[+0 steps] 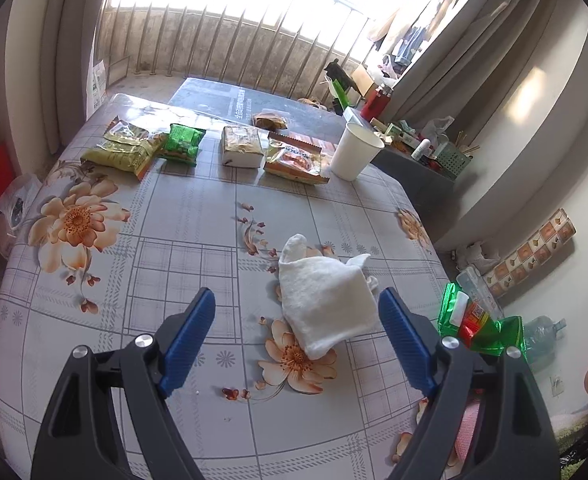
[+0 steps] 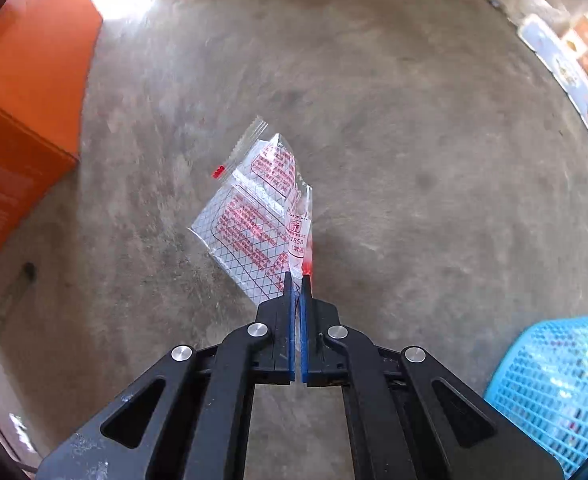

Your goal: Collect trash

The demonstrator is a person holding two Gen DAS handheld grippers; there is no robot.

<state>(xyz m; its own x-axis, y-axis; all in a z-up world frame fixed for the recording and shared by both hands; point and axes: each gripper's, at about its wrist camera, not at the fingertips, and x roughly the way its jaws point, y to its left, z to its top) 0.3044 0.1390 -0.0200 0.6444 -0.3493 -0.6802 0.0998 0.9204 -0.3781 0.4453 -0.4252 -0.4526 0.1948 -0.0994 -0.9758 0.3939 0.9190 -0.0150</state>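
My right gripper points down at the concrete floor and is shut on one corner of a clear plastic wrapper with red print and a black grid. The wrapper hangs off its blue pads, lifted off the floor. In the left wrist view my left gripper stands open above a table with a flowered cloth. A crumpled white tissue lies on the cloth between its blue fingers and a little ahead of them, untouched. Snack packets lie in a row at the table's far side: a yellow-green one, a small green one, a white-and-gold one and an orange one.
A blue mesh basket stands on the floor at the lower right of the right wrist view, and an orange box at its left. A white paper cup stands on the table. A green bottle shows beside the table's right edge.
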